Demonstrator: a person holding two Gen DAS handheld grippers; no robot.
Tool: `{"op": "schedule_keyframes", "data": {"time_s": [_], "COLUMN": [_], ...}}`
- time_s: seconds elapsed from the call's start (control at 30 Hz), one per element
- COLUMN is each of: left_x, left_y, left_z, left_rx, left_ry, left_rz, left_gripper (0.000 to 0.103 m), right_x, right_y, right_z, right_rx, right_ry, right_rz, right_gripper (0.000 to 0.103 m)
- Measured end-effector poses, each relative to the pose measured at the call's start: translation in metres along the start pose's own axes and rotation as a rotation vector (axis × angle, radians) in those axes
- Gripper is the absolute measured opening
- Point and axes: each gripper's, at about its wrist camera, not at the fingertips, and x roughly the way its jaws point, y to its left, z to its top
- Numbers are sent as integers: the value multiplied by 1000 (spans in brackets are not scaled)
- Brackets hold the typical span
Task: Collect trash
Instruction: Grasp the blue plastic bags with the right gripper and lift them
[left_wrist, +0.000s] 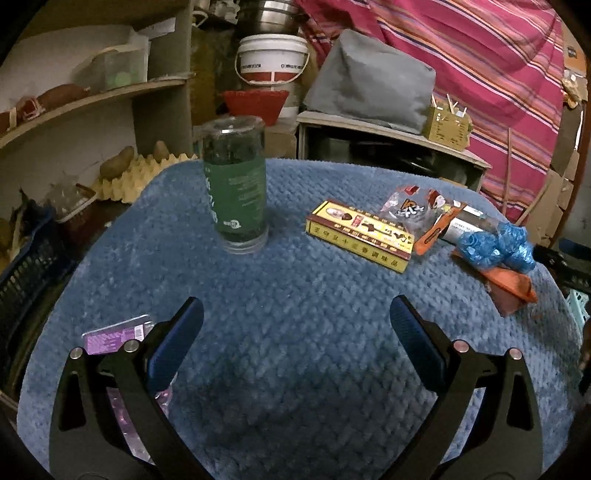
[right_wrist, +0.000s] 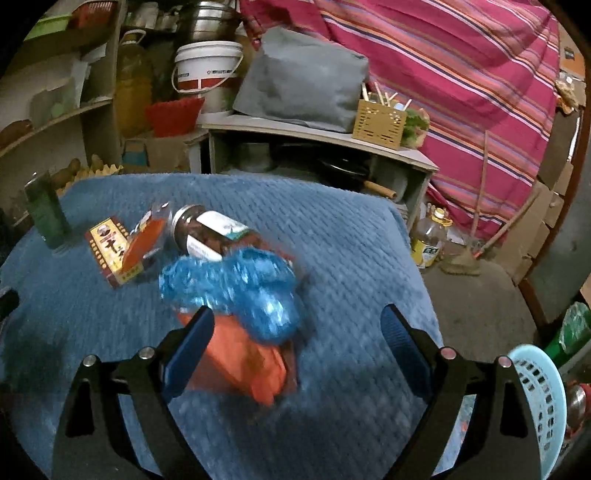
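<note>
Right gripper (right_wrist: 297, 328) wide open, empty; crumpled blue plastic wad (right_wrist: 236, 286) on orange wrapper (right_wrist: 245, 360) lies just ahead, left of centre, long axis toward upper left. Right hand nearer.

Left gripper (left_wrist: 295, 328) wide open, empty; same pile far right. Left view alone shows purple packet (left_wrist: 114, 336) by left finger; right view alone shows light-blue perforated basket (right_wrist: 543, 398), lower right.

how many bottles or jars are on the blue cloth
2. The green bottle stands upright at the cloth's far left. The brown jar lies on its side among the wrappers, partly under the crumpled blue plastic. Others could be hidden beneath that pile.
</note>
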Motion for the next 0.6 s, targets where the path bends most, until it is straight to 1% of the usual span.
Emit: {"op": "schedule_keyframes", "data": {"time_s": [0.13,0.2,0.23,0.27,0.3,0.33,0.37,0.4,0.43,0.5,0.6], "left_x": [5,6,6,6,7,8,9,9,10,10,11], "left_y": [-3,-9,-13,-16,-19,-22,-27,-30,-33,-43,-58], "left_z": [-2,0,2,3,4,6,8,9,10,13,21], "left_rx": [13,26,32,39,44,48,52,54,57,74,102], "left_ry": [13,14,12,10,9,9,12,14,18,20,17], "left_rz": [4,1,-1,-3,-4,-6,-11,-16,-24,-33,-36], "left_gripper": [98,98,98,98,98,98,98,98,98,98,97], "right_x": [18,23,26,31,33,35,35,33,30,16,-4], "right_y": [10,17,19,21,21,20,18,14,10,-5,-32], "right_z": [7,8,9,7,6,5,3,2,2,5,9], "right_rx": [-31,-64,-73,-78,-77,-76,-76,-73,-66,-25,42], "right_ry": [17,24,35,59,70,76,73,66,55,17,-36], "right_rz": [20,19,23,38,52,64,71,79,89,108,106], "right_gripper": [87,71,58,50,46,41,35,32,29,29,29]}}
